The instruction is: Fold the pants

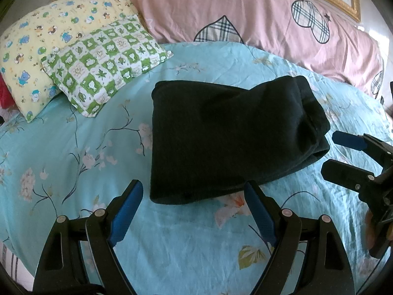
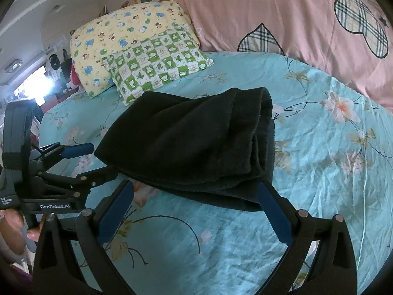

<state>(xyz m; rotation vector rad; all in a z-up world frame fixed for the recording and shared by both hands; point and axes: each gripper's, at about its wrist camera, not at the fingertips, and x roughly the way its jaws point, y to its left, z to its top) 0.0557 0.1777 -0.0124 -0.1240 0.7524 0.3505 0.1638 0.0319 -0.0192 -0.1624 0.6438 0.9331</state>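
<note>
The black pants [image 1: 228,137] lie folded into a thick, compact bundle in the middle of the bed, on the turquoise sheet [image 1: 172,245] with its pink flowers and thin dark branches. The cloth looks soft and fleecy, without shine. Several layers are stacked one over another; from the right wrist view they show as rounded folds at the far right end of the bundle [image 2: 196,145], and the lower layer looks a little greyer than the top one. The near edge is a smooth fold, and the top surface has only gentle wrinkles.

The left gripper [image 1: 194,191] is in front of the near edge of the pants, its blue-padded fingers [image 1: 127,211] spread wide and holding nothing. The right gripper [image 2: 195,191] is also wide open and empty, its tips just at the near edge of the bundle; whether they touch the cloth, I cannot tell. Each gripper appears from the side in the other's camera, just beside the pants.

Behind the pants lie a green checked pillow [image 1: 105,66] on a yellow cartoon pillow [image 1: 49,32], and a pink duvet [image 1: 245,12] with plaid hearts.
</note>
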